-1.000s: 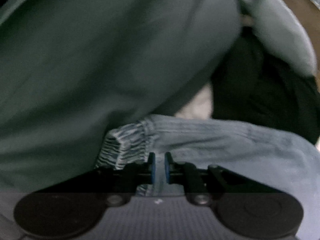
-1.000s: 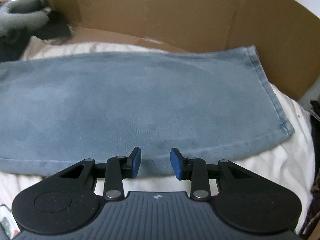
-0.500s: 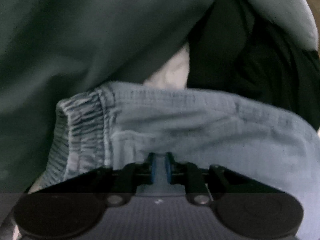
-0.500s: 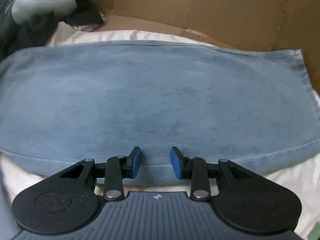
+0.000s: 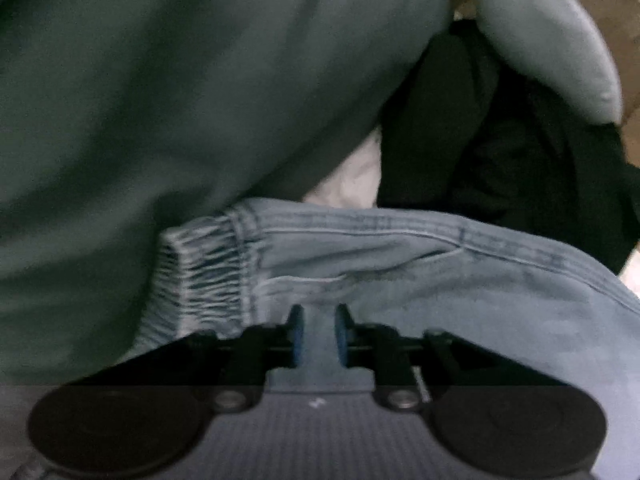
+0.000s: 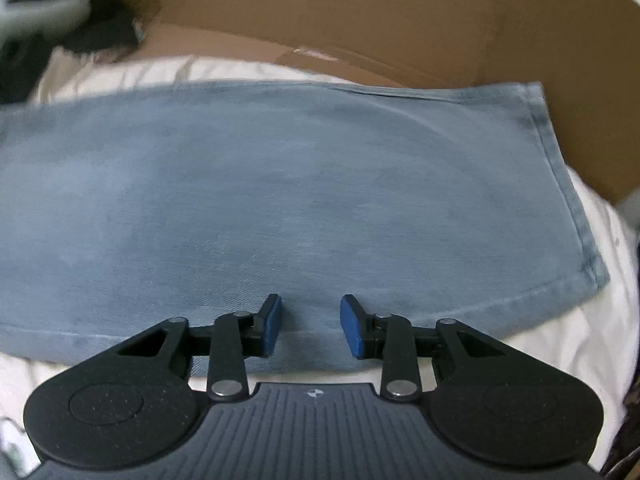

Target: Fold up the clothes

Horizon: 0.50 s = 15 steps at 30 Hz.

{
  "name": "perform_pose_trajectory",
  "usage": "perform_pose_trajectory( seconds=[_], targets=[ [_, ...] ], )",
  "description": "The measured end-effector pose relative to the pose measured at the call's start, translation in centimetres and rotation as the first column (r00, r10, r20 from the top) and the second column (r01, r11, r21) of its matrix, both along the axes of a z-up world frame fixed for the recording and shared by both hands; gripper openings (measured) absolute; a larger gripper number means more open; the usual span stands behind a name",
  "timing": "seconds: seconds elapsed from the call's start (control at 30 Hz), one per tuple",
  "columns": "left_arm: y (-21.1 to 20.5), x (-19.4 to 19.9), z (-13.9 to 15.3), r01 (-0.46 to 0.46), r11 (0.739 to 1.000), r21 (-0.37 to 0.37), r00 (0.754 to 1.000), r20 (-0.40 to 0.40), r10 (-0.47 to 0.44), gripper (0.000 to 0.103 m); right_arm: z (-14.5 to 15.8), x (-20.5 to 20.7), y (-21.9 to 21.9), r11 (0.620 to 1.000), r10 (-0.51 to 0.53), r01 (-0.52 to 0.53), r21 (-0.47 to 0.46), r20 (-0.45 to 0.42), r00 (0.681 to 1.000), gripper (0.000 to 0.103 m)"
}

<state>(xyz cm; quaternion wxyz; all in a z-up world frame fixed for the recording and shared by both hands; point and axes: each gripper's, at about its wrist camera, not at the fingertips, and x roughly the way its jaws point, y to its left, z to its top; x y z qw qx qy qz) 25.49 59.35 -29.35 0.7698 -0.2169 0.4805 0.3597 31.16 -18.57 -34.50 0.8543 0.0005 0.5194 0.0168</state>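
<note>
Light blue jeans lie flat across white bedding, with the leg hem at the right. In the left wrist view their elastic waistband bunches at the left of the denim. My left gripper sits on the waist end. Its jaws are opening, with a fold of denim still standing between the pads. My right gripper hovers open over the jeans' near edge, and nothing is pinched between its fingers.
A cardboard wall rises behind the jeans and at the right. A dark grey-green garment fills the left of the left wrist view. Beside it lie a black garment and a pale grey one.
The gap between the left jaws has widened around the denim fold. The right view has swung, so the leg hem shows again at the right. The right jaws keep the same gap.
</note>
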Motion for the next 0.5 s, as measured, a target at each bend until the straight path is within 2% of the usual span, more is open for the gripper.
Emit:
perform_pose_trajectory(
  seconds=[0.03,0.17,0.33,0.43,0.5],
  targets=[
    [-0.2,-0.8,0.5,0.006,1.0,0.002,1.0,0.001,-0.006,0.022,0.5,-0.3,-0.8,1.0,-0.004,0.004,0.027,0.009,1.0,0.039],
    [-0.9,-3.9,2.1,0.015,1.0,0.007,1.0,-0.004,-0.015,0.028,2.5,-2.4,-2.7,0.999,0.004,-0.006,0.034,0.056,0.998,0.039],
    [-1.2,-4.7,3.8,0.012,1.0,-0.007,1.0,-0.019,-0.012,0.029,4.9,-5.5,-4.6,0.998,0.022,-0.027,0.056,0.087,0.996,0.039],
    [-2.2,-6.8,3.5,0.02,0.999,-0.032,0.999,-0.047,-0.022,0.028,6.0,-7.4,-5.4,0.996,0.044,-0.051,0.068,0.098,0.994,0.039],
    [-2.7,-7.3,1.9,0.045,0.997,-0.066,0.995,-0.085,-0.05,0.028,6.7,-8.9,-5.9,0.994,0.055,-0.063,0.085,0.1,0.994,0.039]
  ],
)
